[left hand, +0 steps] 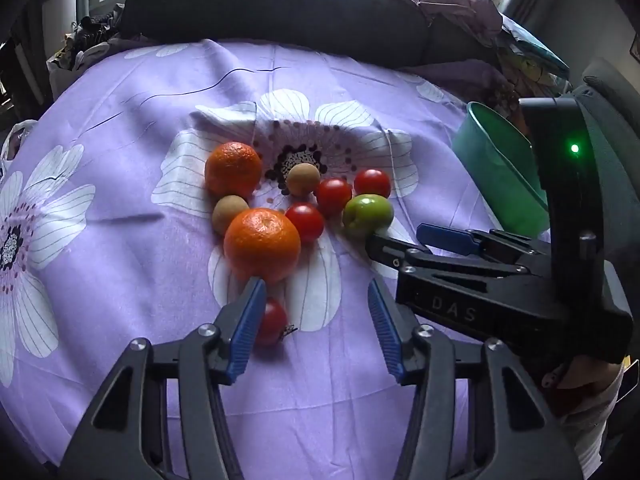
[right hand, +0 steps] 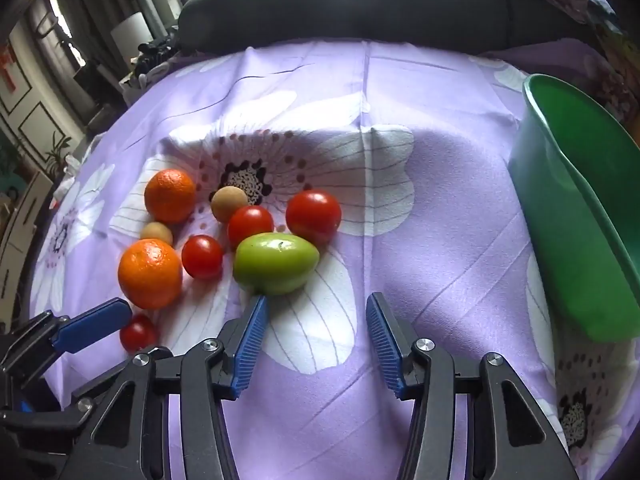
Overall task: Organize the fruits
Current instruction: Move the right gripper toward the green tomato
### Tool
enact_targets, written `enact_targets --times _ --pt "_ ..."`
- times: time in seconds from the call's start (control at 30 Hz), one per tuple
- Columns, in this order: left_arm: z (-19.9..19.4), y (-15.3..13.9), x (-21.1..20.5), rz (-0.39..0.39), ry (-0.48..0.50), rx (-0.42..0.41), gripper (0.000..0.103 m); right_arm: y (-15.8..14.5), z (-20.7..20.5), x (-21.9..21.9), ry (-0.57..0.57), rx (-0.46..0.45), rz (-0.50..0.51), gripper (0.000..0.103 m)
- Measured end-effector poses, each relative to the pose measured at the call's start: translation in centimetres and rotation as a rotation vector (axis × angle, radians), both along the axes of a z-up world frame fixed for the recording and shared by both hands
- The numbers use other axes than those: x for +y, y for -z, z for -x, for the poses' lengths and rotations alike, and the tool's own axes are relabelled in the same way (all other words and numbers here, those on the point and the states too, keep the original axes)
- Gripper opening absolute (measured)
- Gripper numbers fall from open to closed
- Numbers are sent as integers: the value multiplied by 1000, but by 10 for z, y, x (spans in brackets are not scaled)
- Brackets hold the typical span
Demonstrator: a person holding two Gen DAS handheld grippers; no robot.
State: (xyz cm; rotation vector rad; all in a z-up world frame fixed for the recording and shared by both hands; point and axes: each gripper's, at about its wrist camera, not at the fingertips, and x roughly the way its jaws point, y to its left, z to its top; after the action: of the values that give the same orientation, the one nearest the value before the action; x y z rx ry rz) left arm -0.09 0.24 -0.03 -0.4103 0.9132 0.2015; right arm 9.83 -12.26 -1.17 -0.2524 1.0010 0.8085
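Observation:
Fruits lie clustered on a purple flowered cloth. Two oranges, two small tan fruits, several red tomatoes and a green tomato show in the left wrist view. My left gripper is open, just in front of the near orange, with a red tomato beside its left finger. My right gripper is open and empty, just short of the green tomato. A green bowl stands to the right.
A dark cushioned chair back borders the far edge of the cloth. Clutter and bedding lie at the far right. The right gripper's body shows in the left wrist view, between the fruits and the bowl.

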Motion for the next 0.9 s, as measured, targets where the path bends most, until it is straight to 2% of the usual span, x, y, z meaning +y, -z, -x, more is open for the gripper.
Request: enact_targets --times 0.1,0.17,0.23,0.3,0.37,0.4,0.57,0.9 --pt "1 2 9 14 -31 17 52 1 0 12 2 -21 52 61" --pt "9 5 11 4 -60 34 52 4 -1 21 -4 -44 65 71" --pt "3 9 16 3 -88 76 52 5 2 25 -19 -60 97 75" --pt "3 15 25 44 -111 114 51 8 5 31 -30 -86 144 81" --pt "6 14 30 56 -111 87 50 12 1 34 -16 -71 162 100" --pt "5 15 31 66 -109 88 49 14 -3 34 -5 -57 175 103" --pt "6 13 28 6 -99 92 50 14 -11 33 -1 -50 176 103" --pt "2 17 29 5 -96 75 50 14 -9 33 6 -56 180 103"
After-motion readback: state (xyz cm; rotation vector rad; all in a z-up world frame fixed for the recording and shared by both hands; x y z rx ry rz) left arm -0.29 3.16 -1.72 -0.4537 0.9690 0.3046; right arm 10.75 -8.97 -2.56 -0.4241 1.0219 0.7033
